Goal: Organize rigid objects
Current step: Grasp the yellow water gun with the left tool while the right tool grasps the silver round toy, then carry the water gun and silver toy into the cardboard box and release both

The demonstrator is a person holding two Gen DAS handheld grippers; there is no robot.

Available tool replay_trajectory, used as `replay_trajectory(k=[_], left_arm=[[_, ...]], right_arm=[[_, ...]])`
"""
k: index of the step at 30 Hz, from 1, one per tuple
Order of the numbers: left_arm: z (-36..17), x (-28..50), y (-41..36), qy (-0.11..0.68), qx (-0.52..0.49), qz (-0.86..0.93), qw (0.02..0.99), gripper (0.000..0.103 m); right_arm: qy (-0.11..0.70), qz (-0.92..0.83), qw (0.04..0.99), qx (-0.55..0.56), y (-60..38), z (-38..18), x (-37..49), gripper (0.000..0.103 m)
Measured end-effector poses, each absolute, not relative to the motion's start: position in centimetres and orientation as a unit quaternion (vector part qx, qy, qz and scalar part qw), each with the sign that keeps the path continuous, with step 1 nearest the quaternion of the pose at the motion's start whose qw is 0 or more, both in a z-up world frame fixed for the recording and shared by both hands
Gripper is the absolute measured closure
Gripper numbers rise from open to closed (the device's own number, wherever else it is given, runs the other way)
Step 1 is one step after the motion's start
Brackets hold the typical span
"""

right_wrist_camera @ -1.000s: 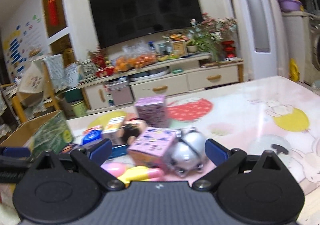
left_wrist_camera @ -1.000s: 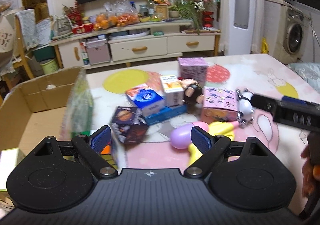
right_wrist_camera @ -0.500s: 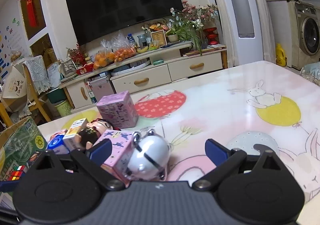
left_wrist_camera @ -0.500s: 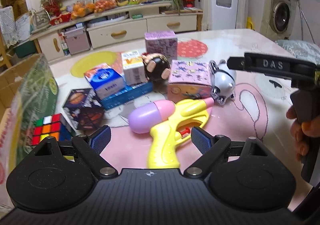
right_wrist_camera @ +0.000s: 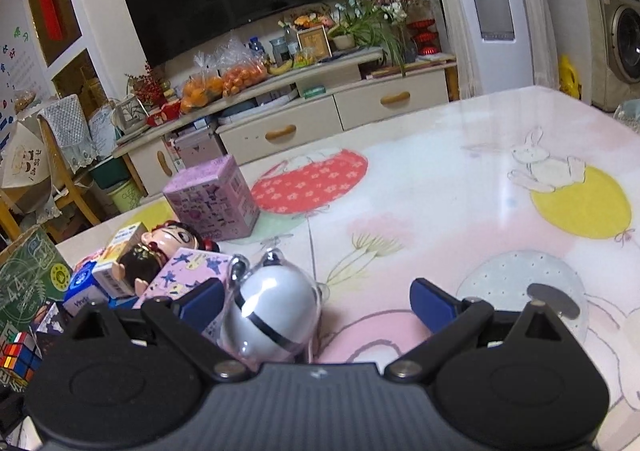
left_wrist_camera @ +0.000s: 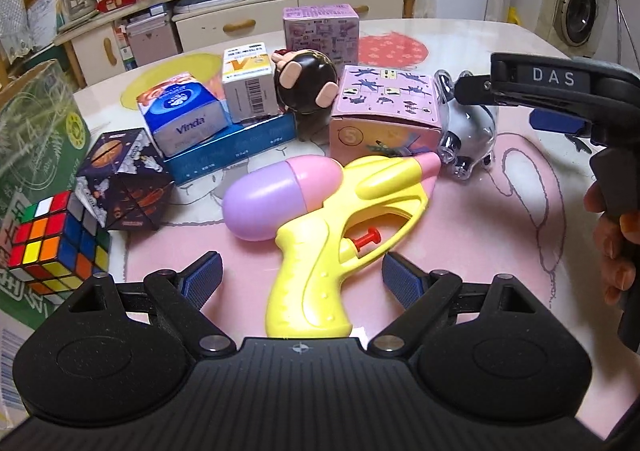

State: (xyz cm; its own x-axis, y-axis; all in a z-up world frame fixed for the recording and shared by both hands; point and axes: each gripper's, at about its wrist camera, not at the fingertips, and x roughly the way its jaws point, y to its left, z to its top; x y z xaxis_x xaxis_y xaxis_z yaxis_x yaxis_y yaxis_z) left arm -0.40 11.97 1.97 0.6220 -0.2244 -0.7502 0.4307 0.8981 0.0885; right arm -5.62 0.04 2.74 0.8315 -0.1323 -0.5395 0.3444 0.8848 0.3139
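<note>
I held my left gripper with fingers apart astride the water gun lying on the table, ready to grip its handle; my right gripper, also spread, straddled the silver pig.

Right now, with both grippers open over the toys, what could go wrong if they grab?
1. The left gripper straddles the yellow water gun at its handle; the heavy-looking tank end may make it swing or slip.
2. The silver piggy bank sits off-centre in the right gripper, touching the pink box; closing may nudge the box or squeeze the round, shiny piggy bank out.
</note>
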Motion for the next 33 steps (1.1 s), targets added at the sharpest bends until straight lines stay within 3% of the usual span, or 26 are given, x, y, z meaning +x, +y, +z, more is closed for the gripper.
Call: replay_trajectory(k=[12, 21, 24, 33], left_arm=[[1.6, 0.9, 11.2, 0.387, 0.101, -0.189, 0.897, 0.001], [1.7, 1.3, 11.4, 0.376, 0.094, -0.188, 0.902, 0.031], [1.8, 1.4, 11.6, 0.375, 0.089, -0.187, 0.904, 0.046], [1.8, 1.4, 12.2, 0.376, 0.079, -0.184, 0.905, 0.049]], right_arm=[[0.274, -0.106, 0.932, 0.213, 0.2, 2.1, -4.5, 0.011], [0.277, -0.083, 0.930, 0.225, 0.7, 1.8, -4.0, 0.033], [0.278, -0.076, 0.932, 0.218, 1.3, 1.7, -3.9, 0.040], [0.273, -0.082, 0.940, 0.189, 2.5, 2.1, -4.0, 0.044]])
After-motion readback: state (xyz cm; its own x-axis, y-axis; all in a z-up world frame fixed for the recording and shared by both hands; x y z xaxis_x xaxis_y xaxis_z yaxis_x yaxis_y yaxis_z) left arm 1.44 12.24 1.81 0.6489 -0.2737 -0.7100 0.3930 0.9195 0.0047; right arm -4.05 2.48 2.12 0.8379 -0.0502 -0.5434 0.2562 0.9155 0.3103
